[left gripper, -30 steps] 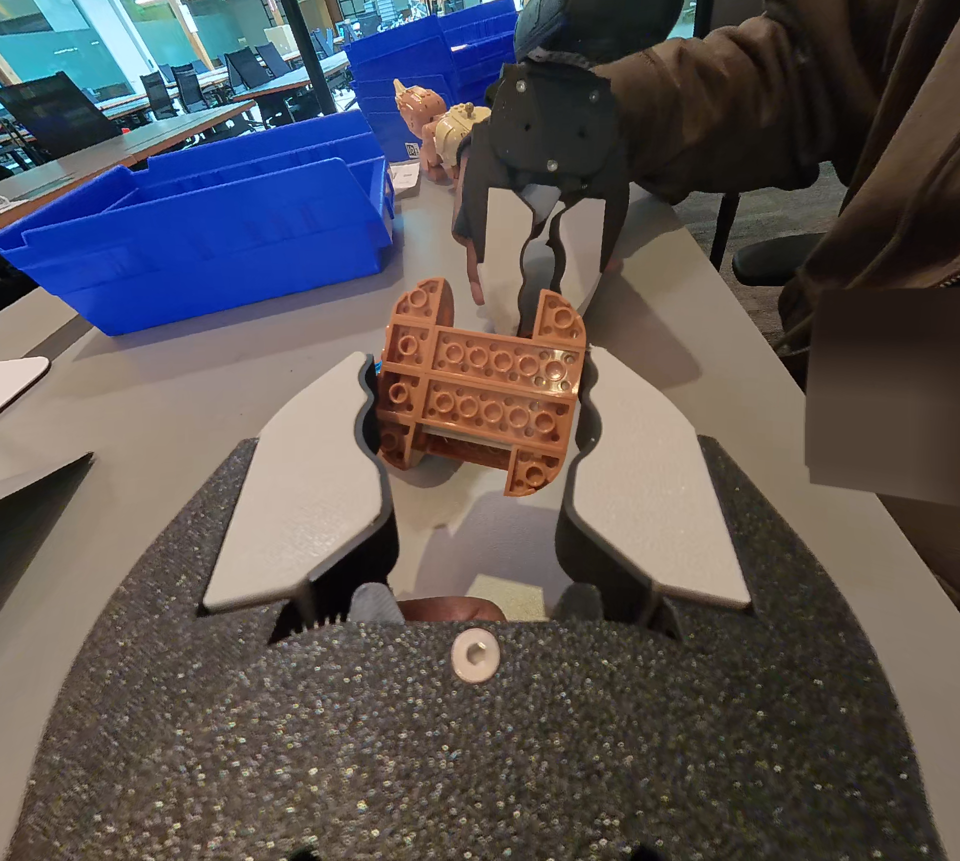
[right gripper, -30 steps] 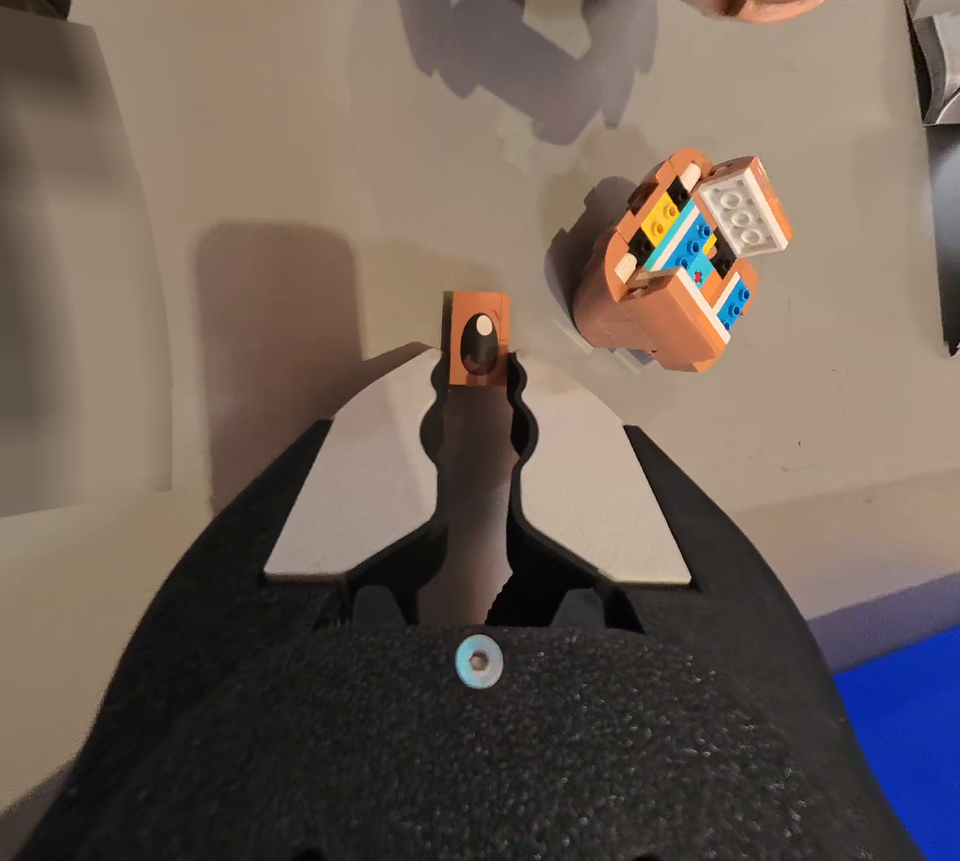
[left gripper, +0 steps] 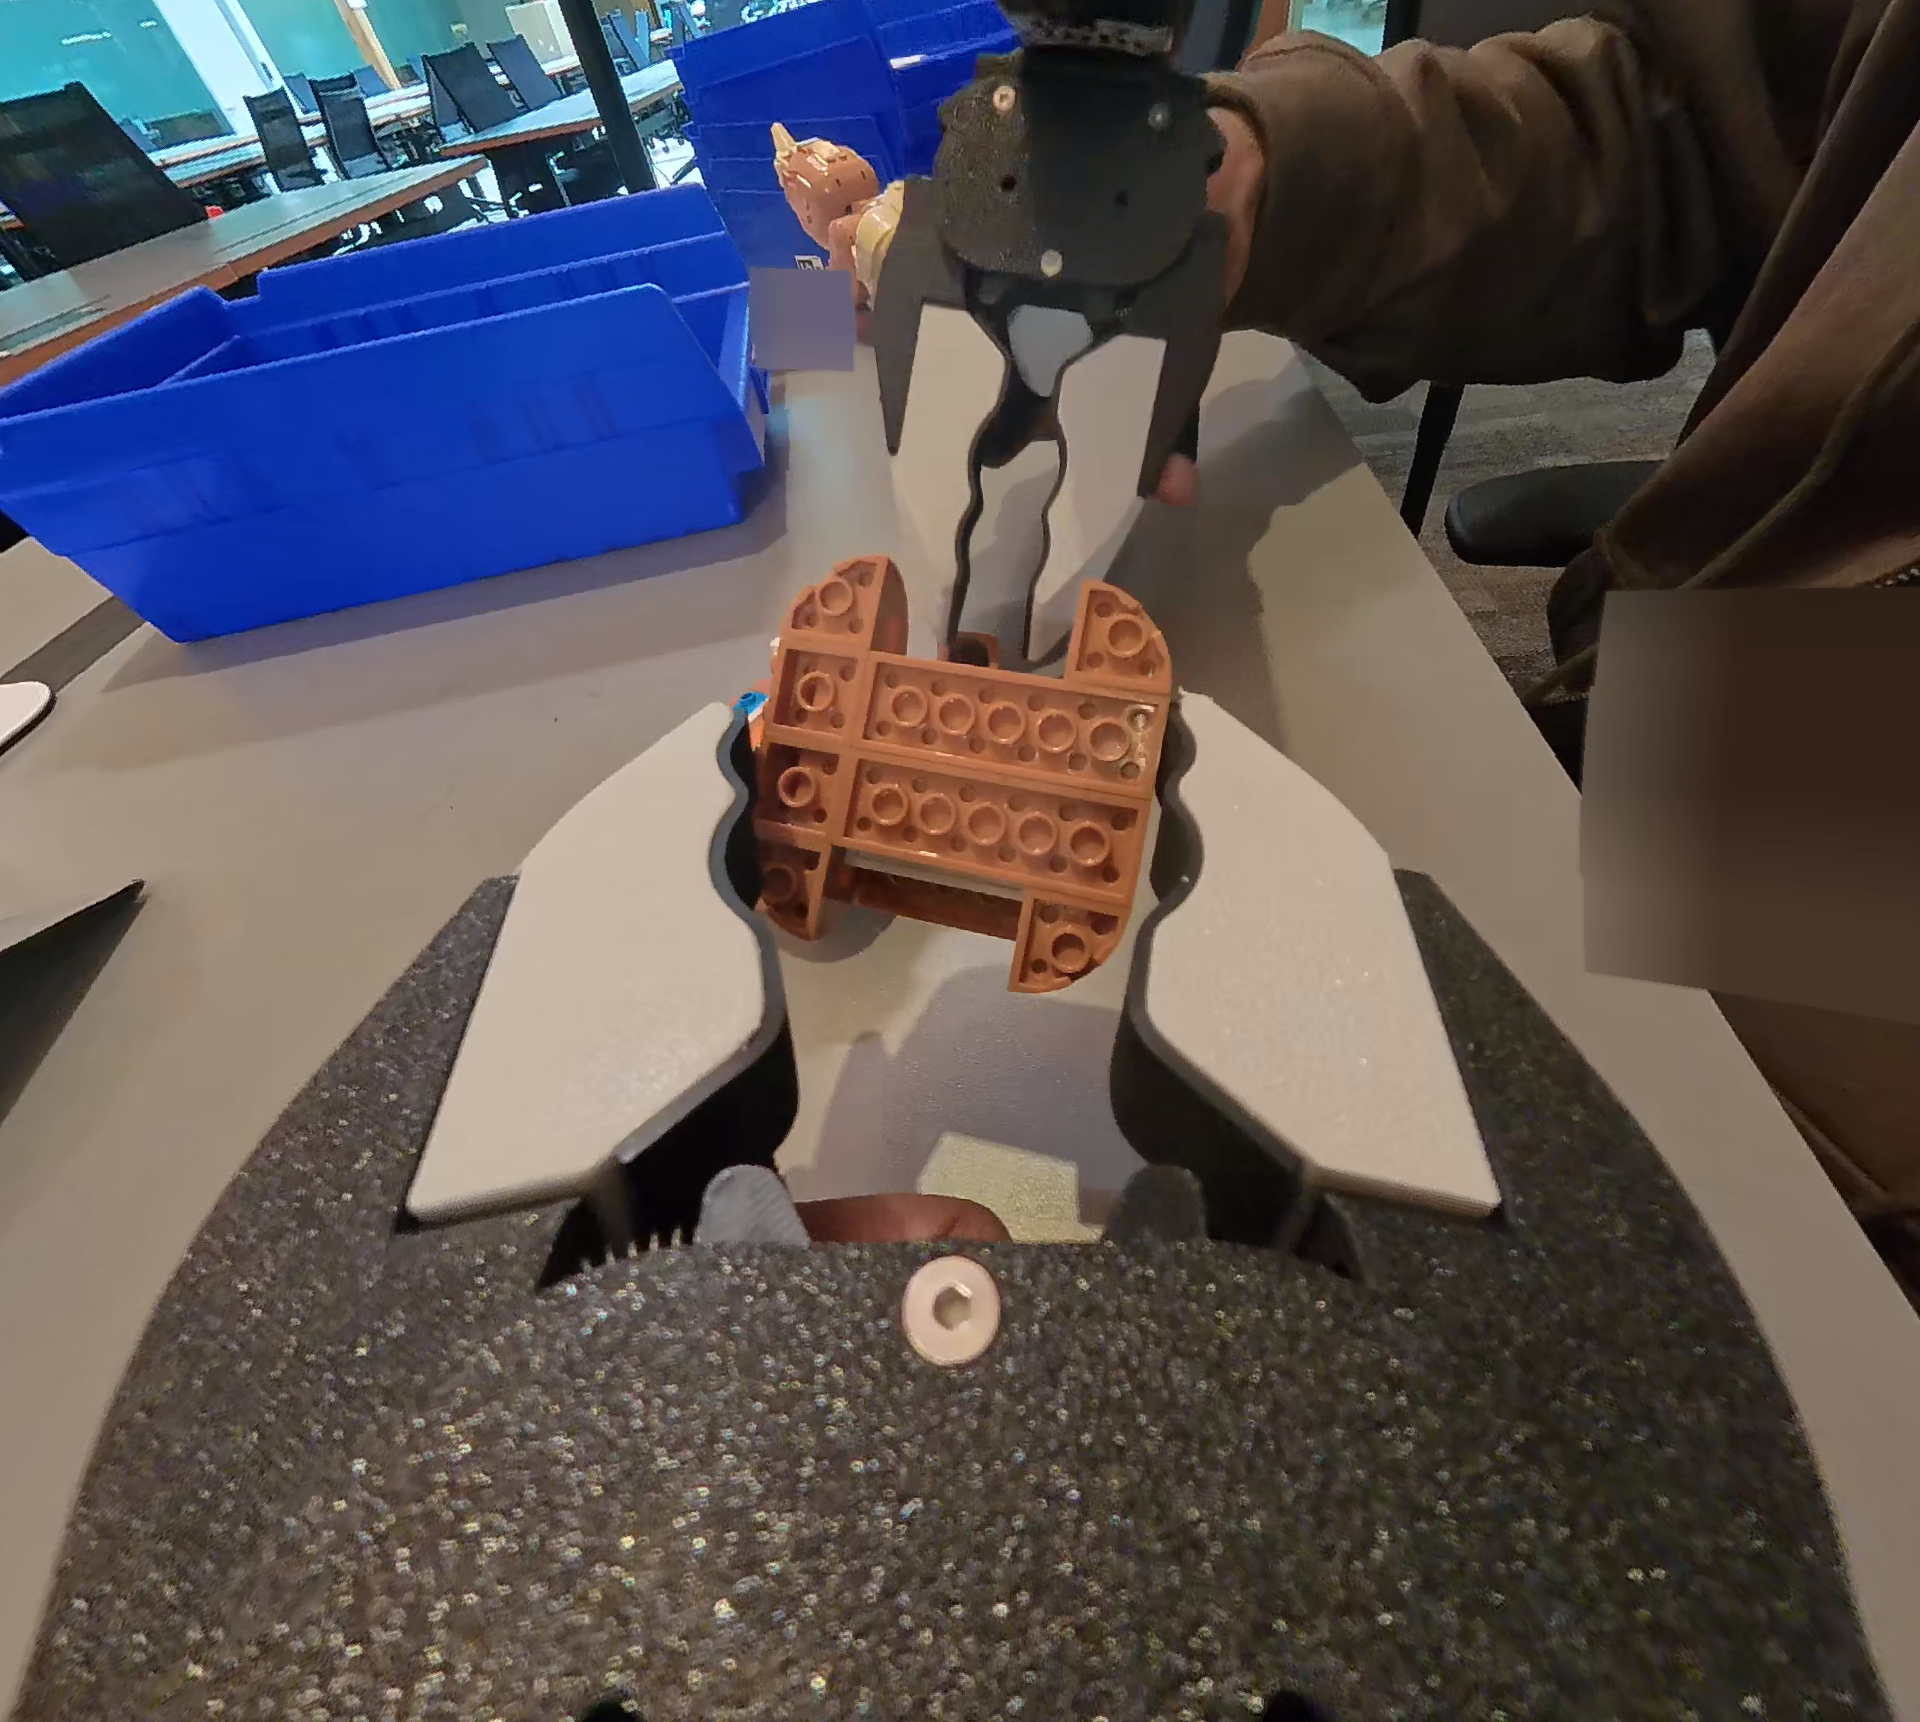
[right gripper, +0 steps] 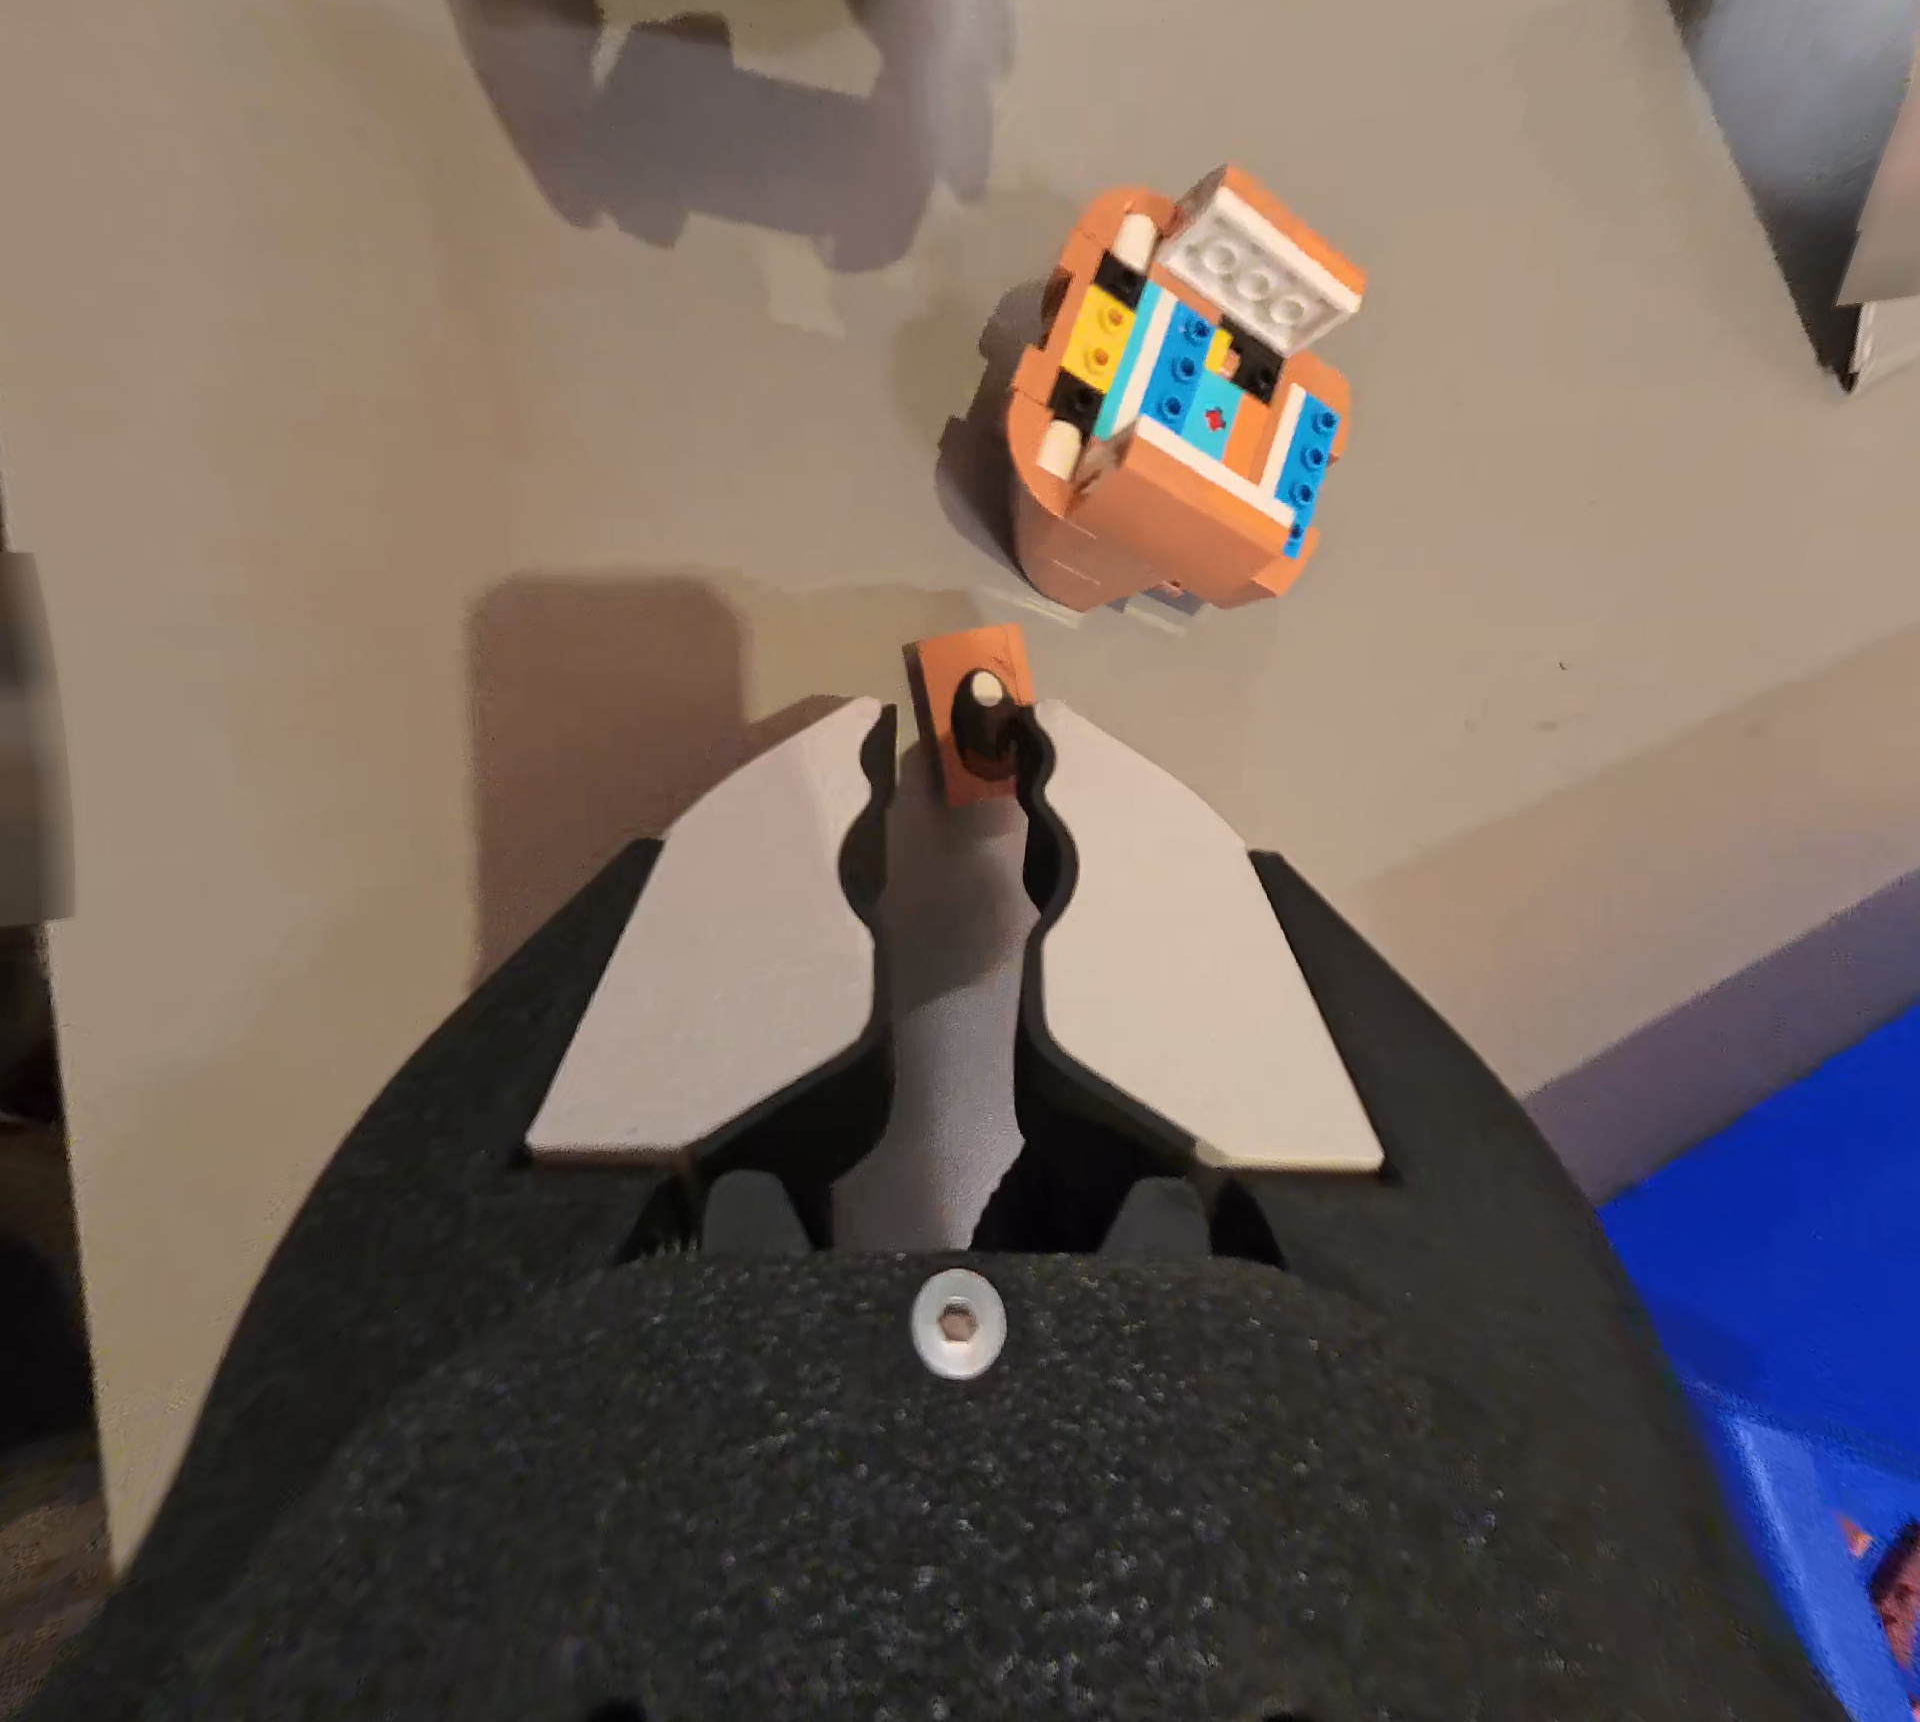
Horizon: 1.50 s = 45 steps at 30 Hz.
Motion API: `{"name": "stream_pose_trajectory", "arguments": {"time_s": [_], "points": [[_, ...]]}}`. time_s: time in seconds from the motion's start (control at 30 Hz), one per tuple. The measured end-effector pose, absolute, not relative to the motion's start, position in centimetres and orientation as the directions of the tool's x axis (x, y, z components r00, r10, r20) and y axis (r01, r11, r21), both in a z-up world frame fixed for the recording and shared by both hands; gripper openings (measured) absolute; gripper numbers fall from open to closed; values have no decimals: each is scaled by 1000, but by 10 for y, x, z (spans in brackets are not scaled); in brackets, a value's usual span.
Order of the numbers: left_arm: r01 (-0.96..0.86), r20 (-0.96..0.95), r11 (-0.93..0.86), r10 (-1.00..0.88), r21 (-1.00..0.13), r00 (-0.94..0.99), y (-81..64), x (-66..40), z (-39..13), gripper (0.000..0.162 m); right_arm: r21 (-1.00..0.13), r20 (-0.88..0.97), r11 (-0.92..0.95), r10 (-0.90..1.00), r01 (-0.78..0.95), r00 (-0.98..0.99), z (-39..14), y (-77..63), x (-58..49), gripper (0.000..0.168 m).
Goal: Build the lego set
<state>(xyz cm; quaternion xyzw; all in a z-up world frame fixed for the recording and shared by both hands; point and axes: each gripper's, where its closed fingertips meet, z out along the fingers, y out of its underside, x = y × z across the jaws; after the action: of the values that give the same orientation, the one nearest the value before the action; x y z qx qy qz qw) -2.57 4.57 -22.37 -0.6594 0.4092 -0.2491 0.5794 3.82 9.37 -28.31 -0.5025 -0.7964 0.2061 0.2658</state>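
Left wrist view has the left tool (left gripper: 951,805) clamped on a brown studded lego body (left gripper: 961,779), lifted off the grey table (left gripper: 416,789). Right tool (right gripper: 961,737) is spread loose around a small brown eye tile (right gripper: 971,716) lying flat, near a multicoloured lego chunk (right gripper: 1184,405).

Gripper (right gripper: 956,737) parted, eye tile (right gripper: 971,727) between tips

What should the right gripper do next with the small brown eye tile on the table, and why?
Probably close the right gripper squarely on the eye tile. Its jaws stand slightly apart and the tile lies skewed at the fingertips, touching only one finger, so it does not look gripped. The left gripper already holds the brown studded assembly, seemingly ready to receive a part.
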Motion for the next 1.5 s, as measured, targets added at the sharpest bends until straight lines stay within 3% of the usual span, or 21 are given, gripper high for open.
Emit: {"name": "stream_pose_trajectory", "arguments": {"time_s": [0.47,0.63,0.73,0.83,1.03,1.13,1.2,1.3,1.5], "points": [[-218,-118,-4,-831,-976,544,44,-27,-220,74,-538,257,444,896,716,-363,-287,114,29,20],[-76,-60,24,-850,-997,523,37,-29,-202,74,-583,272,466,884,666,-381,-277,110,23,22],[8,-21,29,-867,-1000,499,33,-30,-192,74,-517,308,505,863,691,-400,-290,116,26,26],[78,22,18,-880,-997,475,31,-32,-186,74,-521,322,499,866,692,-382,-289,119,24,24],[171,77,-3,-901,-985,428,26,-34,-177,74,-574,176,340,940,745,-293,-287,127,24,15],[201,92,-10,-909,-980,406,24,-35,-174,74,-602,-23,142,980,786,-195,-286,131,26,15],[220,104,-16,-914,-975,393,23,-36,-171,74,-616,-167,-19,980,787,-106,-284,138,26,3],[225,109,-20,-915,-974,389,22,-36,-171,74,-618,-272,-164,962,769,-13,-287,153,28,2],[216,115,-29,-911,-976,396,24,-36,-173,74,-695,-221,-99,972,712,-80,-279,153,36,8]]}}
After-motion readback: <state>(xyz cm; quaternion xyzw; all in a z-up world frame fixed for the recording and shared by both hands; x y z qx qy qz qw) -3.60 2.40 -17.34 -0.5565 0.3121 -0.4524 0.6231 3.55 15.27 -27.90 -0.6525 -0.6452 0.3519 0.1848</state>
